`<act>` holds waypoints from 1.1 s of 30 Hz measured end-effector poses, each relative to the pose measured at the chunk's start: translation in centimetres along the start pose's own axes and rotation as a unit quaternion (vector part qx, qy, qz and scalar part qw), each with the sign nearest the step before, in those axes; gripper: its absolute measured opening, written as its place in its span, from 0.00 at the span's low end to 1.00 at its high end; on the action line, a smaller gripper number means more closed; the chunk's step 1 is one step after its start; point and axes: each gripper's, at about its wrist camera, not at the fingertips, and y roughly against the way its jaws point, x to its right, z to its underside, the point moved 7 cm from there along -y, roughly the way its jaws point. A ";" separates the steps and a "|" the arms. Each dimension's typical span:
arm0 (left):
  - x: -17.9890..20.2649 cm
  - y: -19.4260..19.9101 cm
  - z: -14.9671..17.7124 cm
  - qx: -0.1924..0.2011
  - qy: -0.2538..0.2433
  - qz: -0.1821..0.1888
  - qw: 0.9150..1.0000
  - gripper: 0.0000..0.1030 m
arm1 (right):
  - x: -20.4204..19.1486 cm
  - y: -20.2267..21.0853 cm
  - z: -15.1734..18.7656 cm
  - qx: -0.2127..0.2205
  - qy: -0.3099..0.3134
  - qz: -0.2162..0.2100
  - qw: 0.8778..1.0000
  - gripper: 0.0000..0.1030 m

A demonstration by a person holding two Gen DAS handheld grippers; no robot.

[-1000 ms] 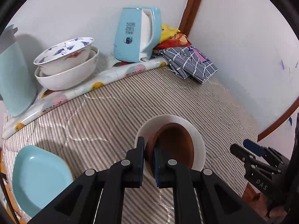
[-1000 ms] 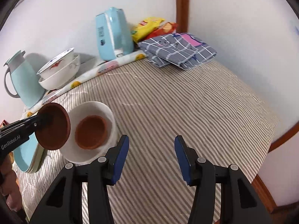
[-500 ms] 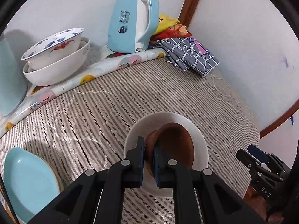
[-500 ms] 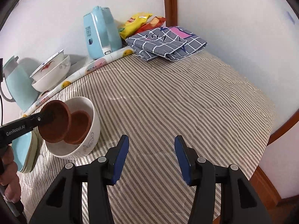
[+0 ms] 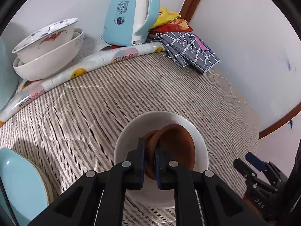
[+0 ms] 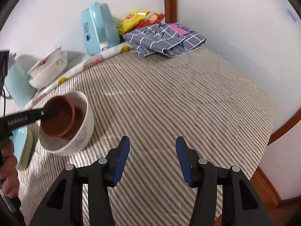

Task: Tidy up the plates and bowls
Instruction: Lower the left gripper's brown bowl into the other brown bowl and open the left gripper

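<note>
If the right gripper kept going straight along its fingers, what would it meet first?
Most likely just the bare striped tablecloth: the right gripper is open and empty, angled down at open cloth. The white bowl sits off to its left, though depth is hard to judge.

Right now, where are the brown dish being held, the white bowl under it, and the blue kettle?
brown dish (image 6: 56,118): right wrist view, inner face.
white bowl (image 6: 84,133): right wrist view, outer wall.
blue kettle (image 5: 120,17): left wrist view, printed side.

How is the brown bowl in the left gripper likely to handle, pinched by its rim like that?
The brown bowl looks stiff and probably light, since a rim pinch from the left gripper carries it. It hangs tilted over the white bowl, so it may pivot. It looks matte, so probably not slippery.
</note>
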 end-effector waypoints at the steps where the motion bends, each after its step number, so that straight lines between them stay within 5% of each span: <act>1: 0.0 -0.1 0.0 -0.001 0.001 -0.001 1.000 0.09 | -0.1 -0.1 0.1 -0.001 -0.001 -0.001 1.000 0.49; 29: -0.3 -1.0 0.7 -0.020 0.012 0.011 1.000 0.11 | -0.8 -1.0 0.6 -0.011 -0.005 -0.011 1.000 0.49; 33: -0.3 0.0 0.7 -0.007 0.006 0.016 1.000 0.28 | -1.3 -0.9 0.5 -0.011 -0.002 -0.015 1.000 0.49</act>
